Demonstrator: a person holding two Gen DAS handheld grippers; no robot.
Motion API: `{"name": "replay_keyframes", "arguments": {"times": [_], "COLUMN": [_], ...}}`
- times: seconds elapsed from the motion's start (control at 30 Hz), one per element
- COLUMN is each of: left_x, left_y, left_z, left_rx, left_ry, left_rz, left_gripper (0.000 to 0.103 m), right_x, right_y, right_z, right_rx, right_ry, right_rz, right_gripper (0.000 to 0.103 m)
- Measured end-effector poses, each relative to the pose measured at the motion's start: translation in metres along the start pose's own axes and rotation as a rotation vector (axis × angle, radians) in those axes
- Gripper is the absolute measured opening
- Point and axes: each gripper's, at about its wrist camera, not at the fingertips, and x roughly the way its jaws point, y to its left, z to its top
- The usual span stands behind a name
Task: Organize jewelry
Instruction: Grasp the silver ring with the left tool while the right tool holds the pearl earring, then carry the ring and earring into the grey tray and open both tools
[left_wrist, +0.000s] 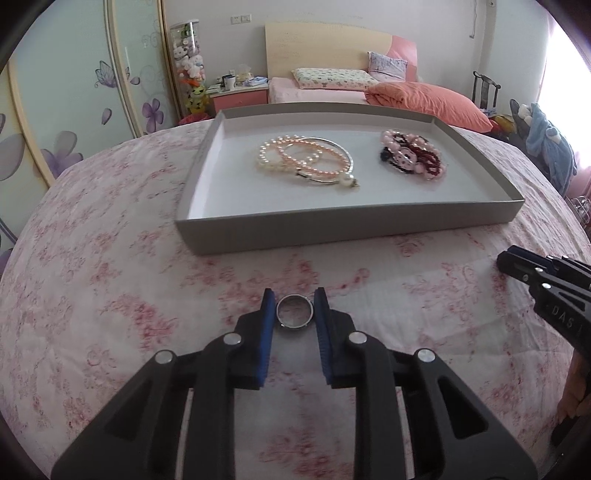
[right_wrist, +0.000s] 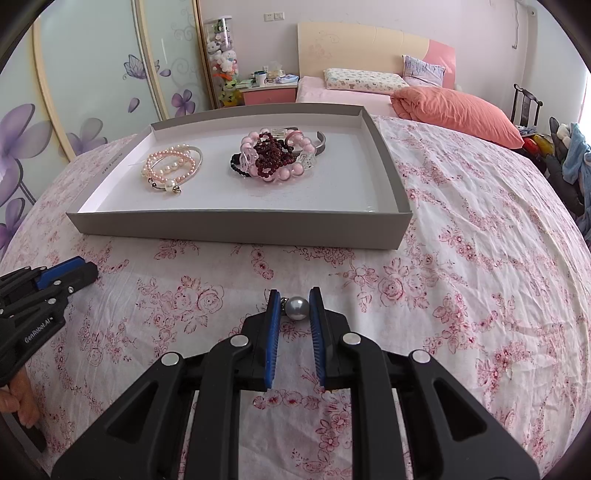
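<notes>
A plain silver metal ring (left_wrist: 294, 311) lies flat on the pink floral cloth (left_wrist: 110, 295), pinched between the blue pads of the left gripper (left_wrist: 294, 308), which touch its two sides. The right gripper (right_wrist: 292, 306) is clamped on a grey pearl with a small metal fitting (right_wrist: 298, 305). Ahead of both grippers sits the shallow grey cardboard tray (right_wrist: 236, 225), holding pale pearl bracelets (right_wrist: 171, 168) and a pink and dark-red beaded heap (right_wrist: 275, 157). The thin, smooth ring could tip or squirt out on lifting, and the round pearl could roll free of its pads.
</notes>
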Motion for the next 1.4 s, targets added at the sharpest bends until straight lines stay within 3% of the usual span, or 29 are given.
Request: {"name": "replay_keyframes", "arguments": {"times": [1.13,1.27,1.4], "left_x": [-0.002,-0.006,-0.021], "left_y": [0.004,0.008,0.007], "left_z": [-0.001,-0.001,0.002], "left_rx": [-0.018,-0.038,-0.029], "left_ry": [-0.003,-0.007,-0.071], "left_rz": [-0.018,-0.034,-0.026], "left_gripper": [0.022,0.022,0.022], "right_x": [-0.001,-0.011,-0.034], "right_y": [0.004,0.010,0.022], "right_z": [0.000,0.000,0.005], "right_rx": [-0.017,-0.005,-0.017], "right_ry": [-0.003,-0.037,-0.118], "right_rz": [0.004,0.029,0.053], "right_gripper": [0.017,0.016,0.016]}}
